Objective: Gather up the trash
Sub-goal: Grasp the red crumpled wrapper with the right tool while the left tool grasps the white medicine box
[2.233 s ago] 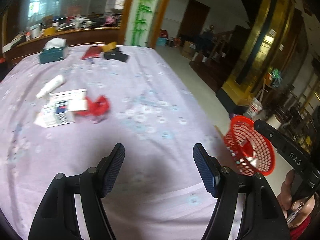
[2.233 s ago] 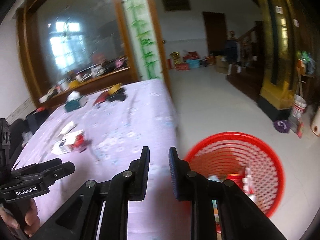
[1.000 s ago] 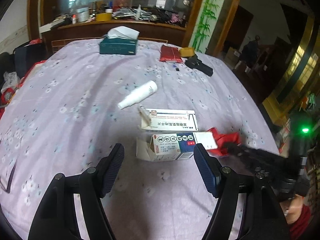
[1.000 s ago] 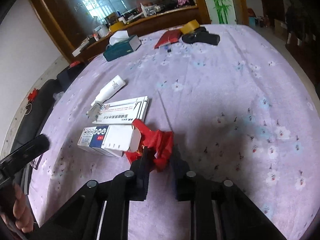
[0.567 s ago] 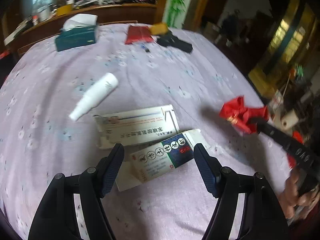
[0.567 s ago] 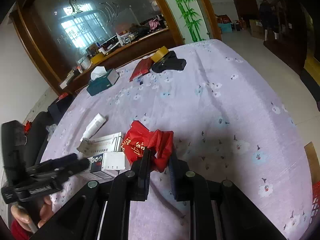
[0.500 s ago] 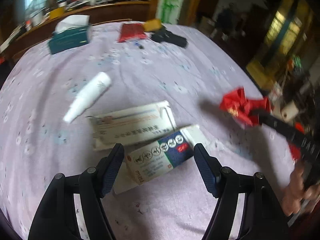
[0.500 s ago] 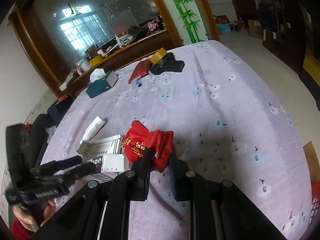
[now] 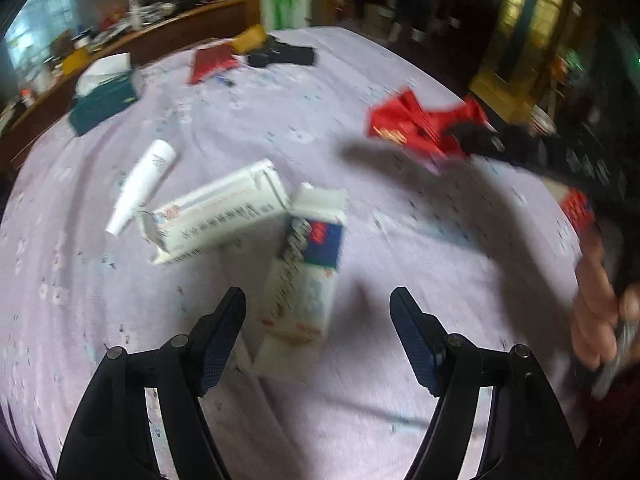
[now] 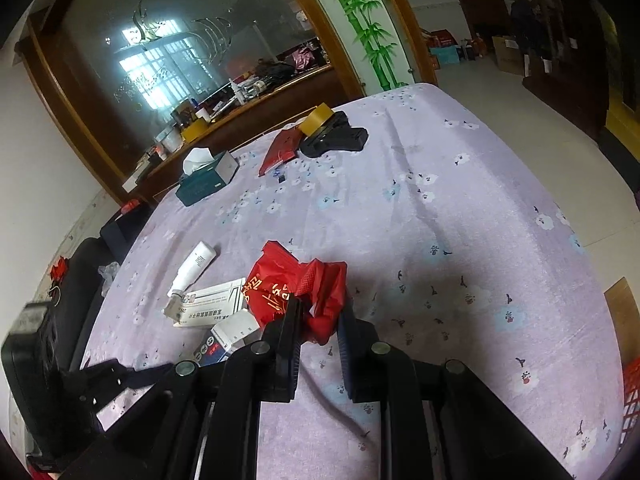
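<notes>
We hold a crumpled red wrapper (image 10: 304, 292) pinched in the nearly closed right gripper (image 10: 318, 330), lifted above the purple flowered tablecloth (image 10: 460, 208); it looks thin, soft and light, so a grip on its bunched middle should keep it. Our left gripper (image 9: 318, 334) hangs with jaws wide apart and empty over a white and blue carton (image 9: 306, 276), torn open at its far end. That carton seems light and crushable, best taken across its narrow sides.
</notes>
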